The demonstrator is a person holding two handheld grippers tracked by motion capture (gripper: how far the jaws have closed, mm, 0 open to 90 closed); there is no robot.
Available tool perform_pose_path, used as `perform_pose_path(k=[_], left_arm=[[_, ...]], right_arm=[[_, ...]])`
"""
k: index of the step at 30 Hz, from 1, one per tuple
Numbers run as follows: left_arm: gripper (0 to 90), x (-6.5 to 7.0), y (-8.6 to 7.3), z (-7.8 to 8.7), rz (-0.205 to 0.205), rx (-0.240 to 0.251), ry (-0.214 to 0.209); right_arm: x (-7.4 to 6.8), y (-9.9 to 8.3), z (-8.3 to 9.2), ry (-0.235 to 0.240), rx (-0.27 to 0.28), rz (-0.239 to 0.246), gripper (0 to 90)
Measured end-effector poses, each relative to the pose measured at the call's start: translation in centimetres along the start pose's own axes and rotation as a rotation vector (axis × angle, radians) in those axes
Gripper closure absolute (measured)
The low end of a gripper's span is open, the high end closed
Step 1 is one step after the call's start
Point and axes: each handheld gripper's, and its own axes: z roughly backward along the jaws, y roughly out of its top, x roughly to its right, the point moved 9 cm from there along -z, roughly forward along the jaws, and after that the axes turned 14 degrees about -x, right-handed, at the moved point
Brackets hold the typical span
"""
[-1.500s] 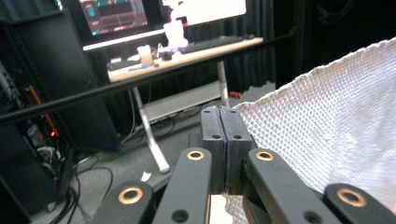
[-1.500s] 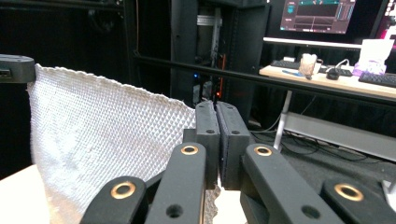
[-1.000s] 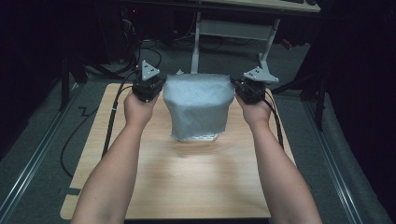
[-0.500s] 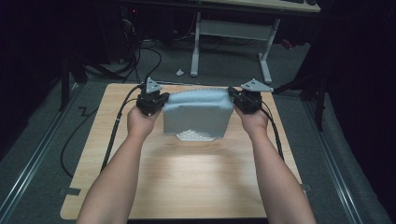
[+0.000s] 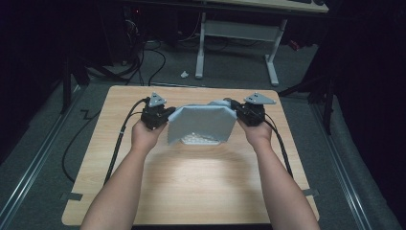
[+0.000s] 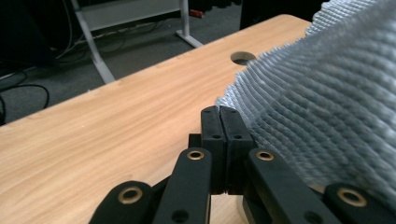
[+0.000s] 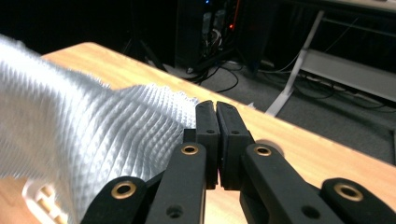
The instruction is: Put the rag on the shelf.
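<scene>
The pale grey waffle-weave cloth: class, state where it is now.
In the high view the pale grey waffle-weave cloth hangs stretched between the left gripper and right gripper, over the far half of the wooden table.

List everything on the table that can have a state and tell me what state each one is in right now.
Cloth: grey, held up by two corners, stretched between the hands, draped over a white thing.
Left tongs: shut on the cloth's corner.
Right tongs: shut on the cloth's other corner.
White thing: on the table, mostly covered by the cloth; what it is cannot be told.
Table: wooden, bare in front.
</scene>
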Motion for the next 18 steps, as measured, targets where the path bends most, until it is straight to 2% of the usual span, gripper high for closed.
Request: perform_pose_path(k=[6,18], left_arm=[[89.5,0.5,-0.8,-0.7,0.013,-0.019,-0.03],[89.4,1.5,-1.5,-1.7,0.003,-0.06,-0.057]], right_arm=[[-0.7,-1.1,-0.5,0.016,-0.009,-0.001,89.7],[-1.5,-2.2,-1.2,0.032,-0.028,-0.003,89.6]])
